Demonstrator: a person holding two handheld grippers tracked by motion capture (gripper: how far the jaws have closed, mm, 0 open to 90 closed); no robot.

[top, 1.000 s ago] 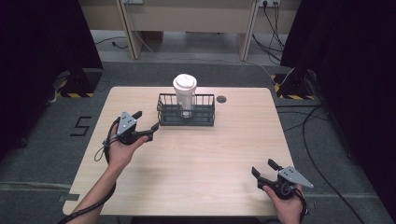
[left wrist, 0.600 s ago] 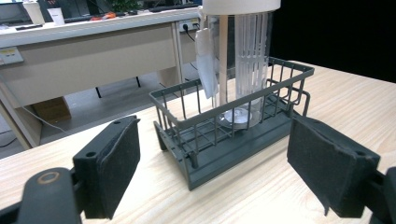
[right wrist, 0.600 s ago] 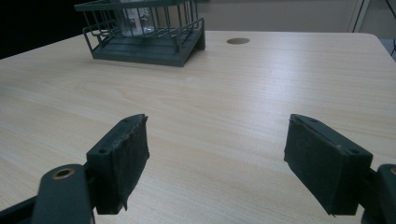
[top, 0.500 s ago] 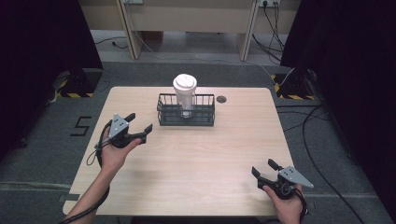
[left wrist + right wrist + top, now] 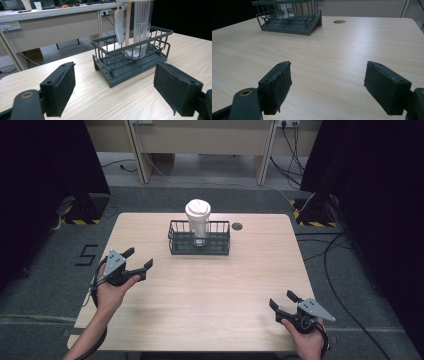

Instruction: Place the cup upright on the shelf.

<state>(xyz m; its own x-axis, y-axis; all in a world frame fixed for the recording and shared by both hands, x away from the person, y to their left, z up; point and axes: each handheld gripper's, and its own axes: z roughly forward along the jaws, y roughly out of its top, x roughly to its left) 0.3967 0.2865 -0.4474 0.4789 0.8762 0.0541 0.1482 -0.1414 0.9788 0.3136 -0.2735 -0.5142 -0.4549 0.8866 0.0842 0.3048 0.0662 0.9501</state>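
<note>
The wooden table (image 5: pixel 210 290) held one rack (image 5: pixel 199 244) with one cup (image 5: pixel 198 217); the left gripper view showed straws (image 5: pixel 142 15) inside. Both grippers, left (image 5: pixel 139 259) and right (image 5: pixel 280 300), gaped empty.

The bench (image 5: pixel 210 290) has a light wood top with round corners. A dark wire basket (image 5: pixel 199 243) sits on it near the far edge, in the middle. Just beside the basket is a small round hole (image 5: pixel 237 226) in the top

A lidded white cup (image 5: pixel 198 218) is seen standing upright inside the dark wire basket (image 5: pixel 199 239), toward its left half.
</note>
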